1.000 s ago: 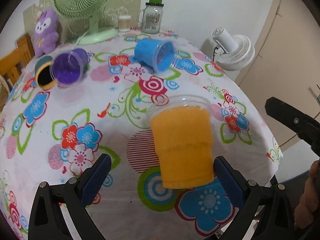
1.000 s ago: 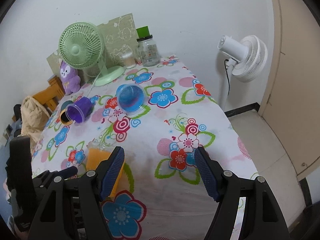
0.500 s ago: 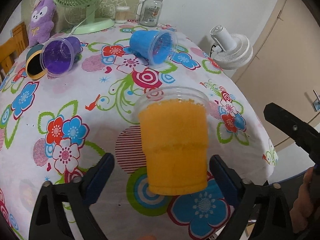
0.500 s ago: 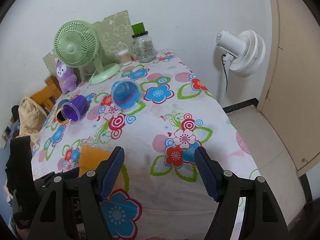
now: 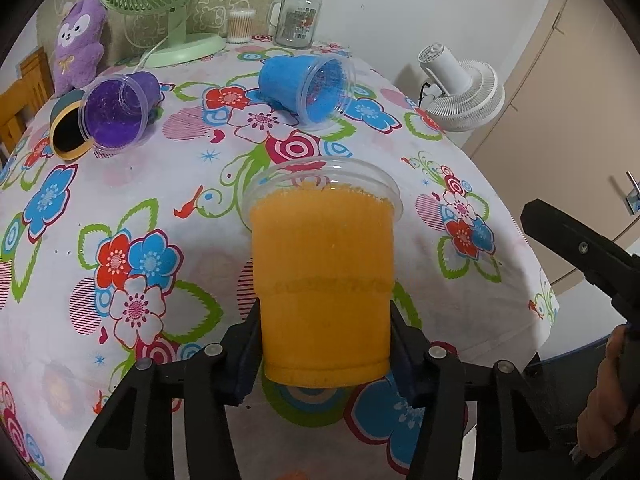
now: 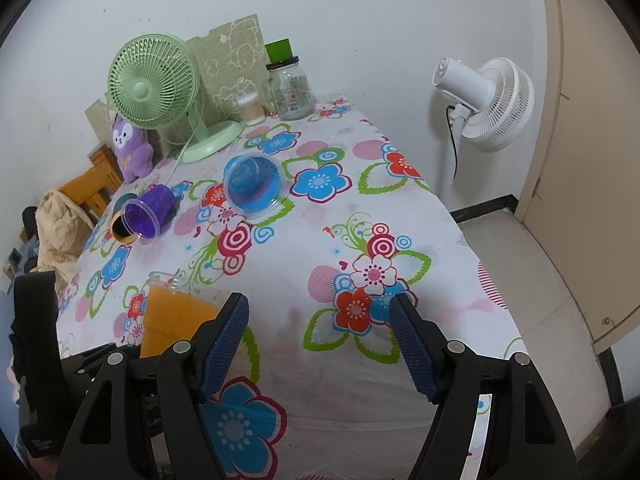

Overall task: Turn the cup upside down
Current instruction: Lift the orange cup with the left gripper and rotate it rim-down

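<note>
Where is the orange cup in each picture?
Left wrist view: the orange cup fills the lower middle, pinched between the left gripper pads.
Right wrist view: the cup sits at lower left, partly hidden behind the right gripper, which is open and empty.
Shared landmark: the blue cup lying on its side farther up the table.

Left wrist view sat close behind orange cup (image 5: 324,276), right view higher, farther right, both shared table (image 6: 304,256)

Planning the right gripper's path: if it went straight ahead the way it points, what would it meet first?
Probably the flowered tablecloth. Nothing stands between the open right gripper fingers; the blue cup lies further off, left of that line.
</note>
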`<state>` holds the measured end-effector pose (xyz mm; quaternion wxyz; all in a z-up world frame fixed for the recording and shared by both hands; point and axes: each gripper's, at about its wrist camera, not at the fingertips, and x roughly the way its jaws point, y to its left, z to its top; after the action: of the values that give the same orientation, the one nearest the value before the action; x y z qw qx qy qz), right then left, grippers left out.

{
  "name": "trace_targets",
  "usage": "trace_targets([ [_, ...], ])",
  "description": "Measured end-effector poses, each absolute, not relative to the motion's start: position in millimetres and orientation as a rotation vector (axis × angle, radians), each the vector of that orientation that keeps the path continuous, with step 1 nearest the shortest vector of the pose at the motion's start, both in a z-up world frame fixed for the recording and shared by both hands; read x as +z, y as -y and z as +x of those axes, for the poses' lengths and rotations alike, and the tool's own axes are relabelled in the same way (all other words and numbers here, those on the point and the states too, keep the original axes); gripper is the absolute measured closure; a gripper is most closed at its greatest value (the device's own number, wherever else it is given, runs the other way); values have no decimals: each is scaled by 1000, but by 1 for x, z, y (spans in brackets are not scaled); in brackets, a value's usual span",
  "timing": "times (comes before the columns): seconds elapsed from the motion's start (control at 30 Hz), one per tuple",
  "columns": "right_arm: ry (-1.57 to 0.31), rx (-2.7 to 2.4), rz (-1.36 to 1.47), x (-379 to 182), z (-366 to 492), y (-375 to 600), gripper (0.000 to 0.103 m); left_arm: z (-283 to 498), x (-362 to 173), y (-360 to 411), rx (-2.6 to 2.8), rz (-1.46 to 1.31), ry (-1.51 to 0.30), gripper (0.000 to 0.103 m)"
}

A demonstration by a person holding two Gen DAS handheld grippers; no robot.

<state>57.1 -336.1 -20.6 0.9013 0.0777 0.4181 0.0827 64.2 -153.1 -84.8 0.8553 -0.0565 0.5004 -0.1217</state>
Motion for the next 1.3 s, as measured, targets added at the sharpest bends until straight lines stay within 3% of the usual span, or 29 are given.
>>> trace_targets([
  [1.3, -893, 255, 172, -34, 66, 311, 28, 57, -31, 116, -294, 5, -1231, 46],
])
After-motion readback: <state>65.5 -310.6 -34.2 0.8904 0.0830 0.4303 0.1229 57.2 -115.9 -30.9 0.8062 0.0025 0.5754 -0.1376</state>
